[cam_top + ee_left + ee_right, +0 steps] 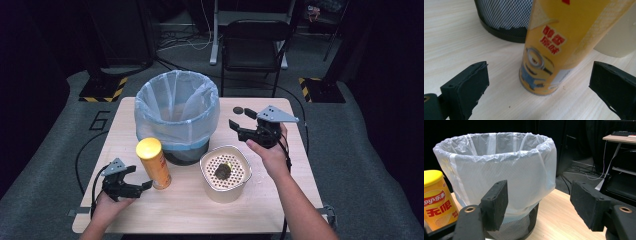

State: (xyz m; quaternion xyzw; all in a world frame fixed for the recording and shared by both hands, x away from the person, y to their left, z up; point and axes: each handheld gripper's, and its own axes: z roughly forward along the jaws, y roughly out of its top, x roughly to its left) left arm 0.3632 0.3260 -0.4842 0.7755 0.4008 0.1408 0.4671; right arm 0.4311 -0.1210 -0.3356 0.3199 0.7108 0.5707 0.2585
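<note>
A wooden tabletop [280,200] carries a wire bin [177,117] lined with a pale plastic bag, a yellow crisp can [154,163] and a cream tub [225,172] with a perforated insert holding something dark. The left gripper [131,184] has its jaws spread wide and empty, with the can standing upright just ahead of them and between their tips, probably so it can be grasped low on its body. The can carries a Lay's logo, red Chinese characters and a Minion cartoon. The right gripper [242,120] hovers with its jaws open on nothing, aimed at the bin, which stands just beyond them.
</note>
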